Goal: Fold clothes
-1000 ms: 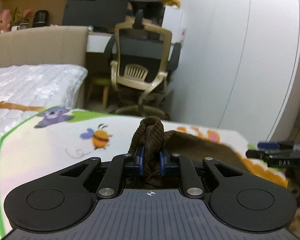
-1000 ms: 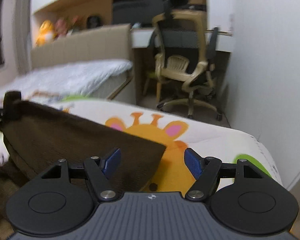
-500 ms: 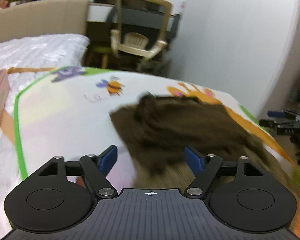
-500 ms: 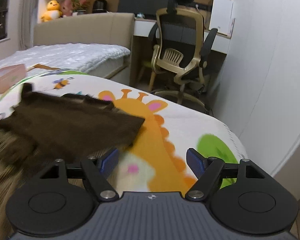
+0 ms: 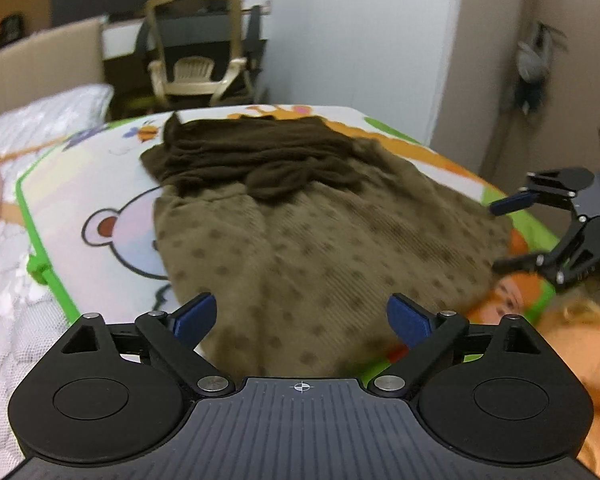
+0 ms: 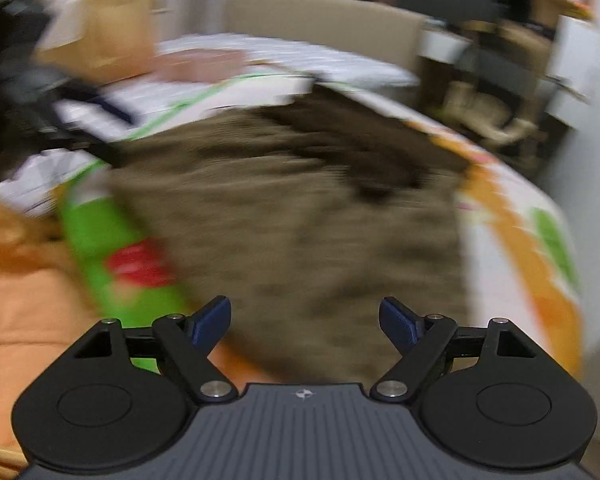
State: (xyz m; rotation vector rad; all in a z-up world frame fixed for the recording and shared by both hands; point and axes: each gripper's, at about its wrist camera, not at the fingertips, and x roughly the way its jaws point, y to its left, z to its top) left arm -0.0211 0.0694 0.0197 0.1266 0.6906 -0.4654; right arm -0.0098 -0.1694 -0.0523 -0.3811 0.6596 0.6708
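While the white cartoon-printed play mat fills my left view, the olive-brown dotted corduroy garment lies spread across its middle, its dark brown ribbed part bunched toward the upper centre. I'd smooth that bunch flat and grip two matching corners before any fold. My left gripper hovers over the near hem, fingers wide and empty. My right gripper, probably swinging given the blur, is likewise spread with nothing between.

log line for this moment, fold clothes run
left gripper: open, empty | right gripper: open, empty | brown garment: flat on cartoon mat, dark part lying over its far end | right view blurred
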